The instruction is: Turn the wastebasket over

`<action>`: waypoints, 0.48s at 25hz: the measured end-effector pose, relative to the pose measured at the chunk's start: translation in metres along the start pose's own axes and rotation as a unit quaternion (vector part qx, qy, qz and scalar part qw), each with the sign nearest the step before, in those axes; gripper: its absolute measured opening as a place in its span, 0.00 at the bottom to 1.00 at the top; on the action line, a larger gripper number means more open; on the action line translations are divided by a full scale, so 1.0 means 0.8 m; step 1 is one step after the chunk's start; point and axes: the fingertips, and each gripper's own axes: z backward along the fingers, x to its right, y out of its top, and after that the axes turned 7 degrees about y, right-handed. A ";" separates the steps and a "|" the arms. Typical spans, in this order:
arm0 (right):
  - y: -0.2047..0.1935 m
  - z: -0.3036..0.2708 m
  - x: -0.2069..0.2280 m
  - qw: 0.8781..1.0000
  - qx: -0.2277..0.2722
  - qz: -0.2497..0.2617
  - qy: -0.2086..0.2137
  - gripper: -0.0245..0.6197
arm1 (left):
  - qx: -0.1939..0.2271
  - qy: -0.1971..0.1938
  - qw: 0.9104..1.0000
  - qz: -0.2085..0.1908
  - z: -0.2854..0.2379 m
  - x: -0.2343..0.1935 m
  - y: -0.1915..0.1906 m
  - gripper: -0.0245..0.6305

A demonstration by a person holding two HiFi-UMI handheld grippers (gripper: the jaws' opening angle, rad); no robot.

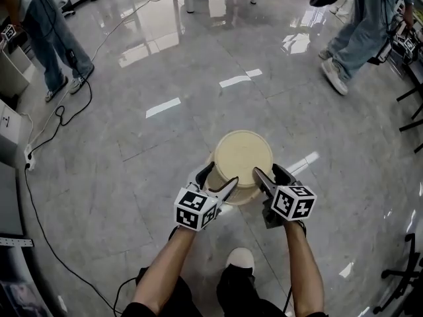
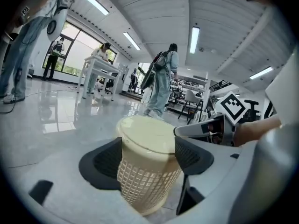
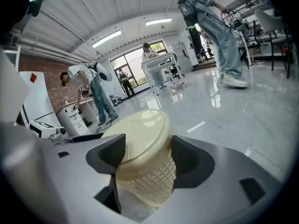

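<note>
Head view, wastebasket: one cream wastebasket [image 1: 243,157] stands on the grey floor [image 1: 198,78] just ahead of the person's shoe [image 1: 241,259], closed base up and wider rim down.
Head view, grippers: two. The left gripper [image 1: 219,179] sits at the basket's left side and the right gripper [image 1: 268,172] at its right, each with its fingers spread wide.
Head view, others: two people's legs at the upper corners and one cable [image 1: 59,117] on the floor.

Left gripper view, fingers: the left gripper [image 2: 148,158] has two dark pads far apart. The lattice wall of the wastebasket [image 2: 145,185] shows between them, and no pad presses on it.
Left gripper view, count: one basket, one marker cube [image 2: 232,105] of the other gripper, and four people in the room.

Right gripper view, fingers: the right gripper [image 3: 148,155] is spread just as wide. The wastebasket [image 3: 142,176] is framed between its pads and not pinched.
Right gripper view, count: one basket, four people and one white table [image 3: 159,62].

Step in hand, judged: the basket is not held, so this is either a letting-go or a reach.
Doing it well: keep the two grippers level and opposite each other. If gripping, close both on the wall below the base together. If leaving, draw straight back so no pad drags the light basket off its rim.
</note>
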 end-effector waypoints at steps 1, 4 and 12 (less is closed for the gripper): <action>0.001 0.000 0.000 1.000 0.001 0.004 -0.002 0.50 | 0.003 0.000 1.000 -0.002 0.000 0.000 0.001 0.56; -0.001 0.006 -0.001 1.000 0.002 0.016 -0.014 0.49 | 0.006 -0.003 1.000 -0.007 0.002 0.004 0.000 0.56; 0.010 0.070 -0.007 0.994 0.014 0.079 -0.071 0.49 | -0.011 -0.053 0.998 -0.015 0.011 0.056 -0.007 0.56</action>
